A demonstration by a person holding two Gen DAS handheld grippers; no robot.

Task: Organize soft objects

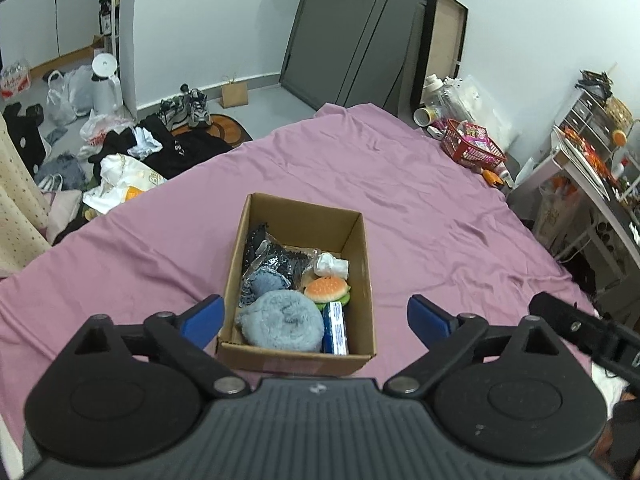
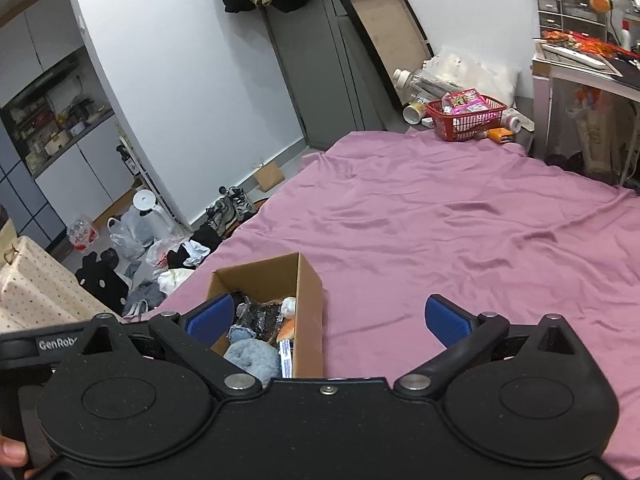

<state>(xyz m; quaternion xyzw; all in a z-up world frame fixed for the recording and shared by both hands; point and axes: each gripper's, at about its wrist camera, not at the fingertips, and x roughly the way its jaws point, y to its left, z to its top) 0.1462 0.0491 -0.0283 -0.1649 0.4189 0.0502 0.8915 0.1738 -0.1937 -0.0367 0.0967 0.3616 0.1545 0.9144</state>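
An open cardboard box [image 1: 364, 280] sits on the purple bedsheet [image 1: 420, 208]. Inside lie a fluffy grey-blue cushion [image 1: 280, 326], a burger-shaped plush [image 1: 326, 289], a white crumpled piece [image 1: 331, 264], dark shiny fabric [image 1: 276, 260] and a blue-white pack [image 1: 335, 330]. My left gripper [image 1: 316, 320] hovers open over the box's near end, holding nothing. In the right wrist view the same box [image 2: 310, 312] lies low left, with the cushion [image 2: 252, 354] showing. My right gripper [image 2: 328, 322] is open and empty, its left finger over the box and its right finger above bare sheet.
A red basket [image 1: 472, 146] of packets stands at the bed's far right corner, beside bottles and a desk [image 2: 580, 68]. Clothes, bags and shoes [image 1: 188, 110] litter the floor left of the bed. A person's fingertips [image 2: 12, 452] show at the lower left.
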